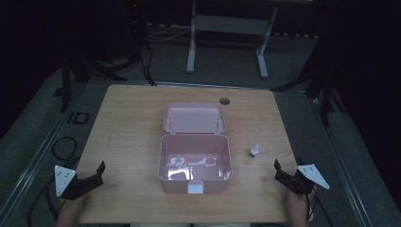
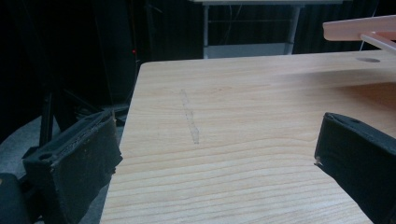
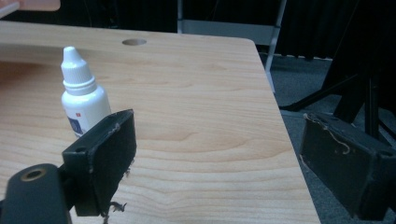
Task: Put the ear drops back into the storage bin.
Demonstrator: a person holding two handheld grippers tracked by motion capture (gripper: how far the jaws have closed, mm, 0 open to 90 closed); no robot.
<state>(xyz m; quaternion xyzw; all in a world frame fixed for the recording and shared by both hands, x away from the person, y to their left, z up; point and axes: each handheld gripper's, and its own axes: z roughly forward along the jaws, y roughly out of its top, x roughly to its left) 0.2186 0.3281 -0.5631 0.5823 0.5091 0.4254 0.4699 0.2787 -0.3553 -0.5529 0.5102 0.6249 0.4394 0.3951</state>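
Both pairs of jaws stand spread wide with nothing between them: the left gripper [image 1: 92,176] sits at the near left corner of the table [image 1: 132,118], the right gripper [image 1: 283,173] at the near right edge, each held by a hand [image 1: 71,210] coming in from below. From the high view, a pink plastic box [image 1: 195,163] with rounded corners rests near the table's middle, its hinged lid [image 1: 194,117] thrown back flat behind it and a pale latch on its front wall; glossy glints on its floor hint at small clear items, too dim to tell apart. Just to the right of the box, apart from it, stands a small dropper bottle [image 1: 254,151], upright. The right gripper view brings that bottle [image 3: 84,100] close: white plastic, ribbed cap with a tapered nozzle, a label with dark print too blurred to read, partly behind the black left-hand jaw. Frayed threads hang from the worn rubbery pad on each jaw there. The left gripper view looks across bare pale wood grain with a faint scuffed streak [image 2: 190,119], and catches the pink lid's edge [image 2: 359,28] at upper right. A round cable hole [image 1: 224,100] pierces the table's far side.
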